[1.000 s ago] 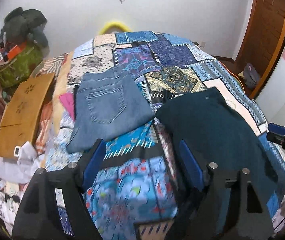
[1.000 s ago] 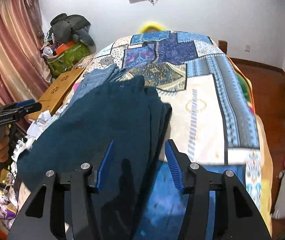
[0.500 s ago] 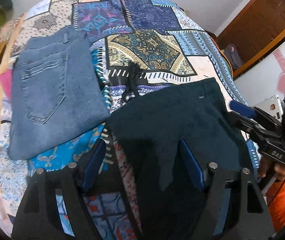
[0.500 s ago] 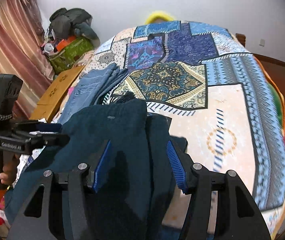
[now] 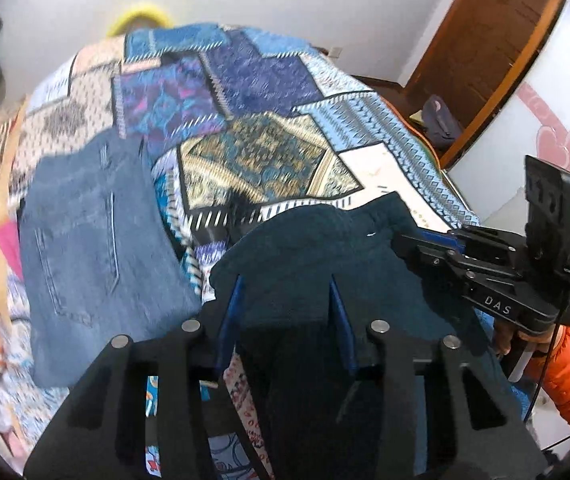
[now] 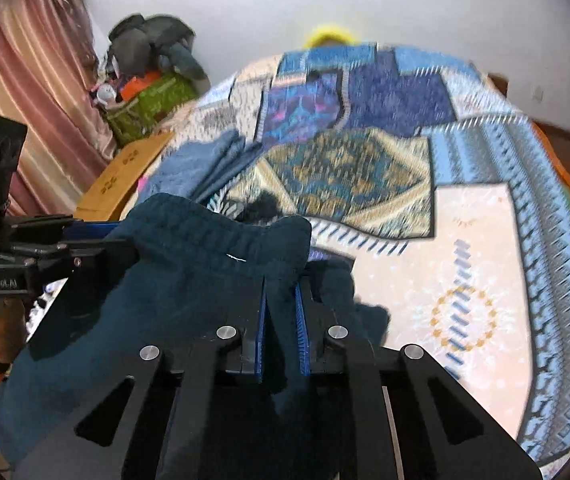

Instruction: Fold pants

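Alongside dark pants (image 5: 325,264): folded jeans (image 5: 93,240) (touching?) on patchwork bedspread (image 5: 269,160)

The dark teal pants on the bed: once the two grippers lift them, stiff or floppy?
Probably floppy: the dark teal pants bunch into soft humps where the right gripper is closing on a fold. Likely thick and not slippery, given their fuzzy surface. The unheld part will probably sag between the grippers.
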A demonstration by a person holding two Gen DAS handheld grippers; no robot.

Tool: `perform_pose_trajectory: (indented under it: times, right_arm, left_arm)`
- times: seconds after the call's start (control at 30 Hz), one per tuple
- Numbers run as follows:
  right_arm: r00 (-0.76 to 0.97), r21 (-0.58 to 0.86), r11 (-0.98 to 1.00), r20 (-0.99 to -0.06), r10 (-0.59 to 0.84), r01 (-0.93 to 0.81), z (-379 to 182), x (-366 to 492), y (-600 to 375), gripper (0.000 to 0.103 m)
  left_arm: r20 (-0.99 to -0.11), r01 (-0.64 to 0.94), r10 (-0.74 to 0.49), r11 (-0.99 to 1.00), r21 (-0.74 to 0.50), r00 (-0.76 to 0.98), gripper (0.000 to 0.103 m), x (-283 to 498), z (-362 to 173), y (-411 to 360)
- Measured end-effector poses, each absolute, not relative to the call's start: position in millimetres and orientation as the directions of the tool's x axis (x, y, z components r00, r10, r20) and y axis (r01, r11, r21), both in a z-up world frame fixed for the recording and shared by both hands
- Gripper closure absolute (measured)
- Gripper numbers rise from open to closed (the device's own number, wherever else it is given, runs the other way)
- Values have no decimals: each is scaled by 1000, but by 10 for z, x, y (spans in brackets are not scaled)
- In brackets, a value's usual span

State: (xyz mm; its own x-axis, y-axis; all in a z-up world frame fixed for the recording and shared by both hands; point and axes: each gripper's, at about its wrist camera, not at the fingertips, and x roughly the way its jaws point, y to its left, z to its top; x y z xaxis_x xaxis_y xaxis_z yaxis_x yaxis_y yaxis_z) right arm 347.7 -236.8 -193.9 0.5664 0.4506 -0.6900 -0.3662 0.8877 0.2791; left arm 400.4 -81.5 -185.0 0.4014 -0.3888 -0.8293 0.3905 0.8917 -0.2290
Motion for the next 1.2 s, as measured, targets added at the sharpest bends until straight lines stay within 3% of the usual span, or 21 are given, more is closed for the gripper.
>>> perform_pose_trajectory:
  times: [0.07, 0.1, 0.4, 0.6, 0.77, 1.03, 1.2]
  right_arm:
    - [619, 267, 900, -656, 432, -346, -1864, 3419, -2417, 92]
    - [640, 268, 904, -640, 425, -333, -1836, 3402, -2442, 92]
    - [527, 274, 927, -764, 371, -255, -2209, 3615, -2489, 91]
    - [516, 237, 931, -781, 352, -276, -2029, 3513, -2513, 88]
    - [537, 231, 916, -752, 382, -328, -1791, 3276, -2501, 81]
    - [456, 236, 874, -778, 432, -425, -1821, 2813, -2306, 47]
    - [434, 201, 876, -806, 402, -439, -1986, 2560, -2228, 47]
  left_arm:
    - [-826, 398, -383, 892, -215, 413, 70, 4052, -1813, -870]
    - [-827, 398, -374, 895, -203, 419, 81, 4089, -1803, -903]
    - [-894, 334, -256, 933, -130, 369, 81, 4342, -2191, -981]
    - [-898, 353, -196, 934, -49, 393, 80, 4237, -2058, -952]
    - [-860, 412, -200, 911, 13, 469, 68, 3927, -1737, -958]
    - [-874, 494, -262, 869, -30, 409, 43, 3406, -1701, -1009]
    - [-900, 519, -179, 853, 59, 396, 42, 3115, -1949, -1056]
